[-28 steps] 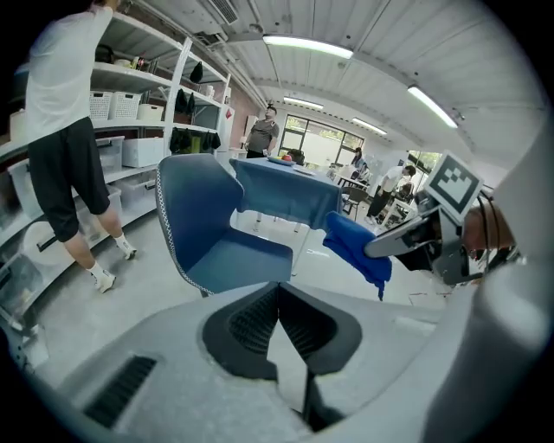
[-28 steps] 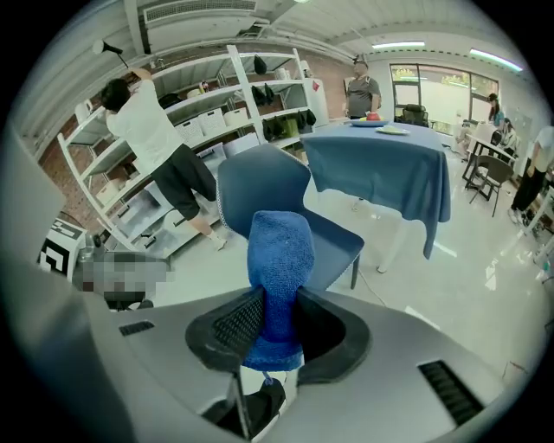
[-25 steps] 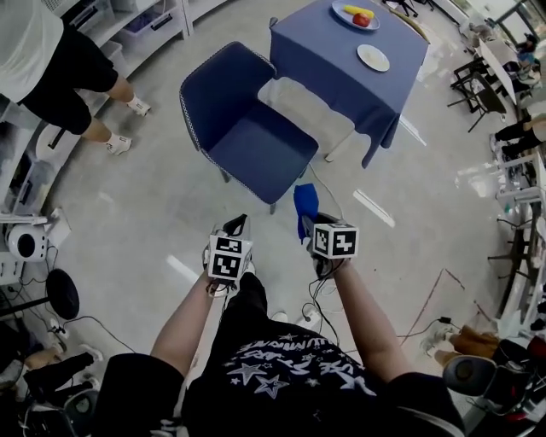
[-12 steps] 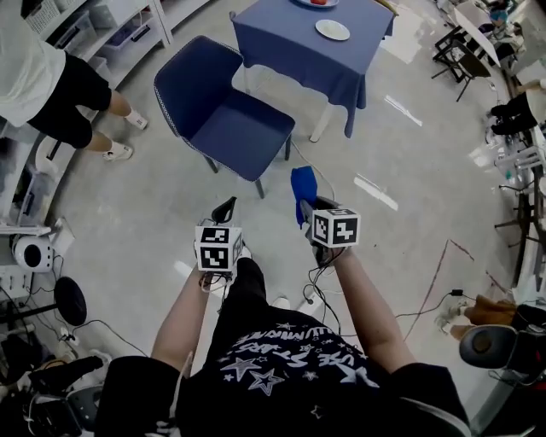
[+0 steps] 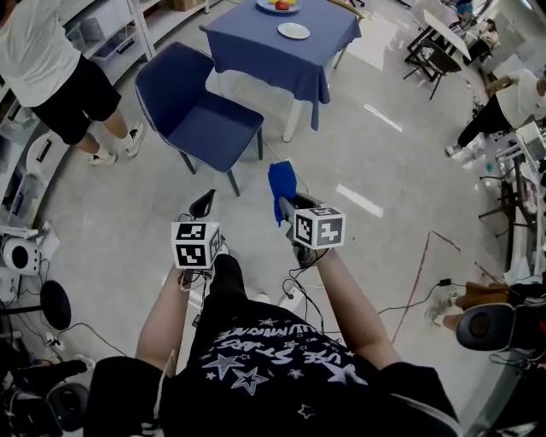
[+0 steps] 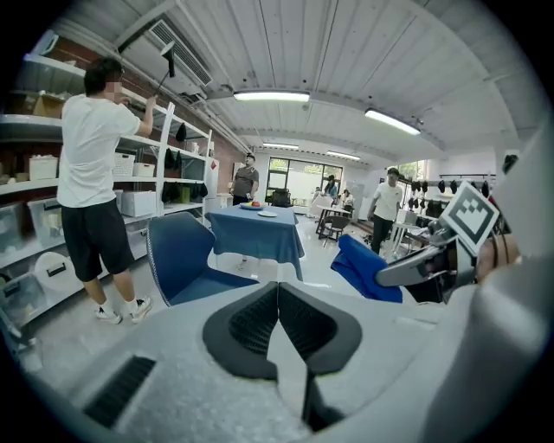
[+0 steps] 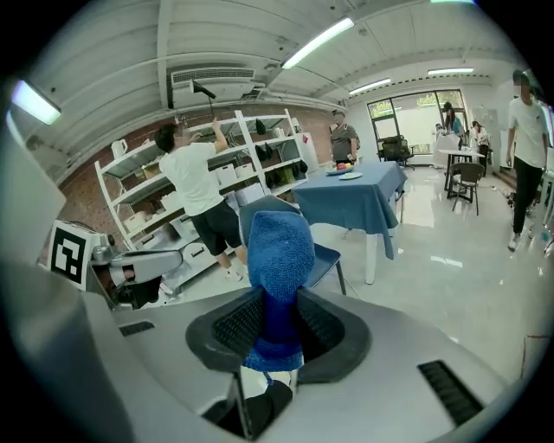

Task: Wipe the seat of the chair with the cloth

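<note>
Standing at the far left of the head view, a person in a white shirt [image 5: 43, 68] faces the shelving [image 5: 111, 21], with a strip of bare floor between that person's shoes and the chair [image 5: 198, 119].

Chair: blue, upright, backrest toward the shelving. The seat [image 5: 220, 130] is bare. Its right edge lies near the table's white leg but apart from it, leaving only a narrow passage on that side. The front edge is open to the floor.

Left gripper [image 5: 203, 203]: held low, short of the chair, over bare floor. Its own view shows the jaws pressed together on nothing, with the chair [image 6: 186, 260] ahead and to the left.

Right gripper [image 5: 286, 206]: just beside the left one, apart from it. Its jaws pinch the blue cloth [image 5: 281, 183], which stands up out of the grip in a folded hump [image 7: 279, 260]. The cloth is in the air, well apart from the seat, with clear floor between it and the chair's front leg.

Table [image 5: 281, 43]: draped in blue, beyond the chair. It carries a white plate [image 5: 293, 31] and a plate of fruit [image 5: 278, 5].

Right of the table, the pale floor [image 5: 384, 154] is wide and unobstructed as far as a red line [image 5: 422, 273]. Cables [image 5: 303, 290] trail on the floor near the holder's feet. Furniture and bystanders line the far right edge.
</note>
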The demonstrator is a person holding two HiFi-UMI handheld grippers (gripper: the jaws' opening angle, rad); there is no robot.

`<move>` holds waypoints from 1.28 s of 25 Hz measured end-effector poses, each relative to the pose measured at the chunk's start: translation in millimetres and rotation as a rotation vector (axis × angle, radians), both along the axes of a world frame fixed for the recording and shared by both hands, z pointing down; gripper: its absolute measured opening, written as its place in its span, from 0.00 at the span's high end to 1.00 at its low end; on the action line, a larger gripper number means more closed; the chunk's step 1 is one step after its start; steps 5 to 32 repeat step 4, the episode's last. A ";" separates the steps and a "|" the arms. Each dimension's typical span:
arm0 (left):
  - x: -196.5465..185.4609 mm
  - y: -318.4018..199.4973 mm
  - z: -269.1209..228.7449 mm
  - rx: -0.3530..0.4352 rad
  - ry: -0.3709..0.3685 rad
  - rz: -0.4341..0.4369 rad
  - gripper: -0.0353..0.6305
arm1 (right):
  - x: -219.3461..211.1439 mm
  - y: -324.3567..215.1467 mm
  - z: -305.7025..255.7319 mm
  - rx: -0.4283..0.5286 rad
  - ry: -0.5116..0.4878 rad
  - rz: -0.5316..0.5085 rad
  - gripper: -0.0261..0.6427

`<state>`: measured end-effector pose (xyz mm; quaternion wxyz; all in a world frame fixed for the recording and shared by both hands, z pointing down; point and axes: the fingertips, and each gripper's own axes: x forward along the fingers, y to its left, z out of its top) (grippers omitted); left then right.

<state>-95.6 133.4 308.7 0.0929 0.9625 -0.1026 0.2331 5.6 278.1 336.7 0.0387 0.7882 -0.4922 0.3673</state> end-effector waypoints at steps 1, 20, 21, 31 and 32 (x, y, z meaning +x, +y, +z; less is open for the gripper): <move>-9.5 4.1 0.3 -0.003 0.007 -0.001 0.92 | -10.7 3.8 -1.1 0.001 0.009 -0.005 0.80; -38.3 19.4 -0.4 -0.003 0.033 0.007 0.92 | -43.8 19.6 -4.1 0.000 0.041 -0.013 0.80; -38.3 19.4 -0.4 -0.003 0.033 0.007 0.92 | -43.8 19.6 -4.1 0.000 0.041 -0.013 0.80; -38.3 19.4 -0.4 -0.003 0.033 0.007 0.92 | -43.8 19.6 -4.1 0.000 0.041 -0.013 0.80; -38.3 19.4 -0.4 -0.003 0.033 0.007 0.92 | -43.8 19.6 -4.1 0.000 0.041 -0.013 0.80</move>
